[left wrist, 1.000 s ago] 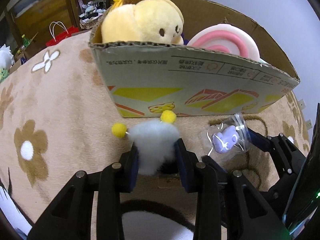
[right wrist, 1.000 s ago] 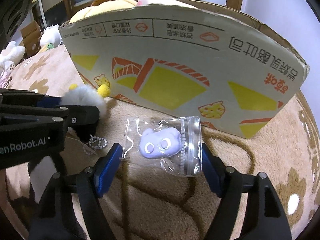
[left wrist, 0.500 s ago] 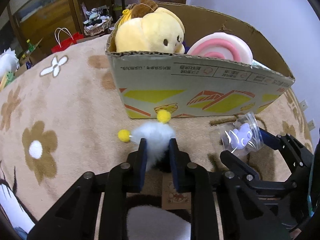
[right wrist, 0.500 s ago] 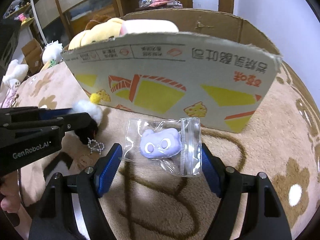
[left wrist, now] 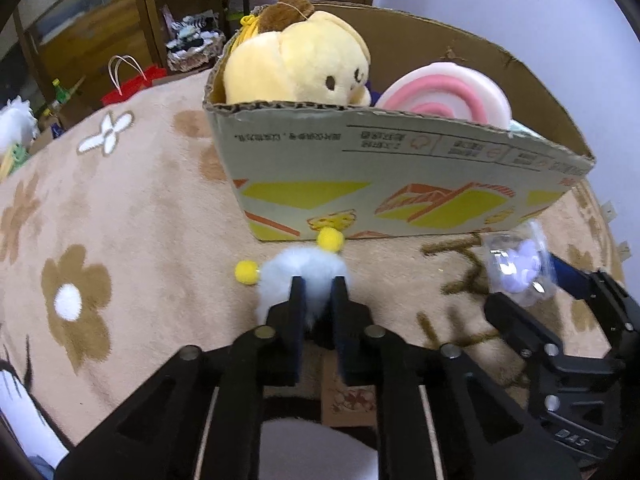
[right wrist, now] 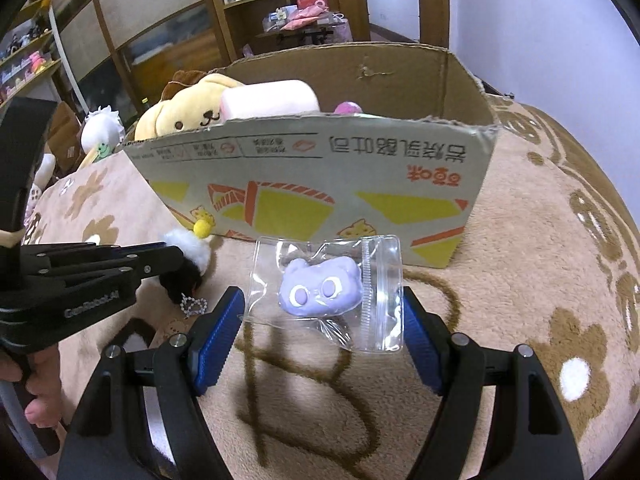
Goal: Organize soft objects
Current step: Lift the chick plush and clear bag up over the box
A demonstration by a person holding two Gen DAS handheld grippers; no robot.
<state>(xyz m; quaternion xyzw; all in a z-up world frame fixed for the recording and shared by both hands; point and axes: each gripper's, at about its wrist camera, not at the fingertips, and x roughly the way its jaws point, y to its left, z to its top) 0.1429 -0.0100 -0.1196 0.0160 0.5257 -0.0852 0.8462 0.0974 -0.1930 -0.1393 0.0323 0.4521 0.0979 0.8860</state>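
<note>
Since a second ago your left tongs [left wrist: 316, 292] have closed from a loose straddle to a tight pinch on the white fluffy toy [left wrist: 298, 272], and your right tongs [right wrist: 320, 316] have lifted, so that the cardboard box [right wrist: 320, 184] now sits lower in the right wrist view and its interior shows. The left tongs' pads squeeze the fluff to a narrow waist; two yellow pom-poms [left wrist: 330, 239] project beyond the fingertips, one ahead and one to the left. A dark part of the same toy and a small bead charm [right wrist: 193, 304] hang below the left tongs in the right wrist view. Your right tongs stand wide, their blue pads against the two side edges of the clear zip bag [right wrist: 380, 280], which spans the gap between them and is held clear of the flowered blanket [left wrist: 100, 208]. Inside the bag lies the lilac squishy face [right wrist: 320, 290], roughly midway between the pads. The box stands just beyond both tongs, its printed wall facing you. In it, ahead of the left tongs, sit the yellow plush dog [left wrist: 296, 68] and, to its right, the pink-and-white swirl cushion [left wrist: 444, 96]. Your left hand [right wrist: 36, 400] shows at the lower left edge of the right wrist view, wrapped around the handle.
</note>
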